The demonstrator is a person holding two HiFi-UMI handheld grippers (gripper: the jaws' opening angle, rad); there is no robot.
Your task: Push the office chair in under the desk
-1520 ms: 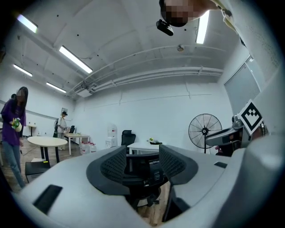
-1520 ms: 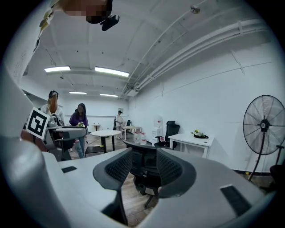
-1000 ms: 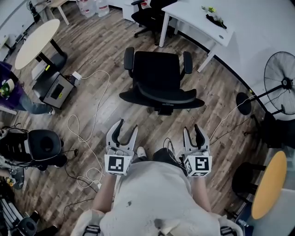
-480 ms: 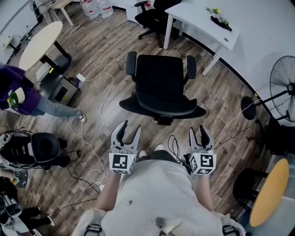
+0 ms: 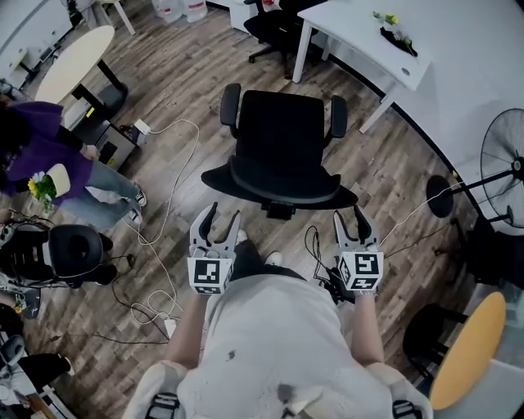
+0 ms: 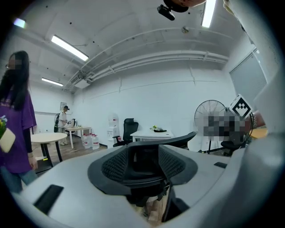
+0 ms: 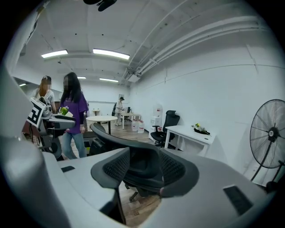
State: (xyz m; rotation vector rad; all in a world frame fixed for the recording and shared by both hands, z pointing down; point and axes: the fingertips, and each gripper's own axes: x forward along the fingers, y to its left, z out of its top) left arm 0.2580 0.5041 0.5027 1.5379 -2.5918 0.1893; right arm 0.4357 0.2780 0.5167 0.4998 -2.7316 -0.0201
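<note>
Head view, far left: person in a purple top (image 5: 37,151) at 9 o'clock of the frame, round table (image 5: 70,61) at 10 o'clock, black stool (image 5: 75,250) at 8 o'clock.
Left gripper (image 5: 221,217): jaws wide apart, clamped on nothing; aimed toward 12 o'clock, tips near the lower left edge of the backrest (image 5: 278,184), contact not discernible.
Left gripper view: backrest rim framed between the two jaws, pads clear of it.
Office chair (image 5: 282,131): mid-frame on open wood floor, backrest toward the person, seat and armrests toward 12 o'clock; not under the desk.
Right gripper (image 5: 350,217): at 5 o'clock of the office chair, jaws apart and just been opening wider, nothing pressed between them.
Right gripper view: backrest curving across the gap ahead of the jaws, untouched by the pads.
Desk (image 5: 360,37): white, at 1 o'clock of the office chair and apart from it; second black chair (image 5: 274,24) at its left end.
Fan (image 5: 503,164): on a stand at 3 o'clock of the frame.
</note>
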